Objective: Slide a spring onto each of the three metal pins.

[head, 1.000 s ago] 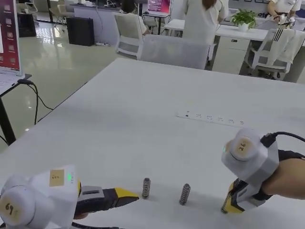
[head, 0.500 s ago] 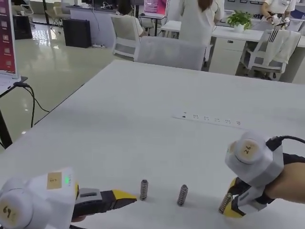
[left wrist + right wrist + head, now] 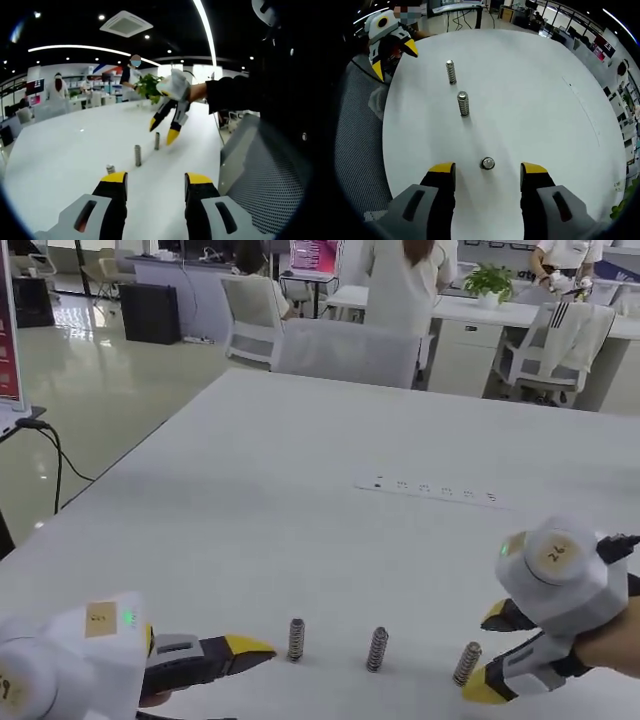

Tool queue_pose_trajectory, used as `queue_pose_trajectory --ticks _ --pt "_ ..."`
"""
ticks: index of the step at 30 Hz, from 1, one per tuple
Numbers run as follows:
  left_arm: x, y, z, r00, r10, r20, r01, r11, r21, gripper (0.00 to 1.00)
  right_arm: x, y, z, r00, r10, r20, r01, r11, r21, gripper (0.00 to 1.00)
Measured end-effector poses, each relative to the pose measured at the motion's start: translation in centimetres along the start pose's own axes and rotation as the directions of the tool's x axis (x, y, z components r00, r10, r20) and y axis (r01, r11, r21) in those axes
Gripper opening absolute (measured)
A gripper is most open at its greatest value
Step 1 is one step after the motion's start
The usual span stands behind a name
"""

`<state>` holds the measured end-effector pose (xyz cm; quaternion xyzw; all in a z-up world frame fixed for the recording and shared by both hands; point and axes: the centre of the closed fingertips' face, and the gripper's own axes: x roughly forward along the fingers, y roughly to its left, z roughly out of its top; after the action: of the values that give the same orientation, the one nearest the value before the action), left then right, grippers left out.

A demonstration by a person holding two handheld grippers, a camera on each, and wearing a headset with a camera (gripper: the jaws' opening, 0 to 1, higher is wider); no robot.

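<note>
A person is holding two grippers low over a white, matte tabletop (image 3: 300, 470). The left gripper (image 3: 250, 648), a chunky white plastic body, is lying almost level and reaching in from the side. Its black fingers are ending in yellow wedge-shaped fingertips (image 3: 114, 177), which are standing apart with nothing between them.

Ahead of those tips, three small springs of tightly coiled grey steel are standing upright in a row. The near spring (image 3: 296, 640) is sitting just beyond the left fingertips. The middle spring (image 3: 376, 649) is standing further along, and the far spring (image 3: 467, 663) is at the other end of the row.

The right gripper (image 3: 490, 655), also white and rounded, is angling down towards the table from the opposite side. Its fingers are spread wide, one on each side of the far spring, and neither is touching it. In the right gripper view that spring is showing end-on as a shiny round ring, midway between the two yellow tips and just ahead of them
</note>
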<state>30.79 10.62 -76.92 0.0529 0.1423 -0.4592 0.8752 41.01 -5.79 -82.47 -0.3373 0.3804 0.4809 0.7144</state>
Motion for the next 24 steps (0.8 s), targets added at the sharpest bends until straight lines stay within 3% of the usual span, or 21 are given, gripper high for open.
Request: queue_pose_trajectory --ticks 9,16,24 --pt "-0.2 0.4 0.1 0.9997 0.021 0.008 -0.021 1.000 -0.010 0.41 -1.3 0.6 0.5 0.9947 -0.036 0.096 0.033 0.999 0.036 0.58" --pt "-0.5 0.9 0.3 0.9988 0.043 0.025 -0.042 0.999 -0.024 0.43 -2.2 1.3 1.0 0.9817 -0.072 0.176 0.059 0.996 0.074 0.63" --pt "-1.0 1.4 0.0 0.9972 0.068 0.030 -0.067 0.997 -0.040 0.47 -2.8 2.1 1.1 0.9570 -0.098 0.273 0.069 0.991 0.114 0.68"
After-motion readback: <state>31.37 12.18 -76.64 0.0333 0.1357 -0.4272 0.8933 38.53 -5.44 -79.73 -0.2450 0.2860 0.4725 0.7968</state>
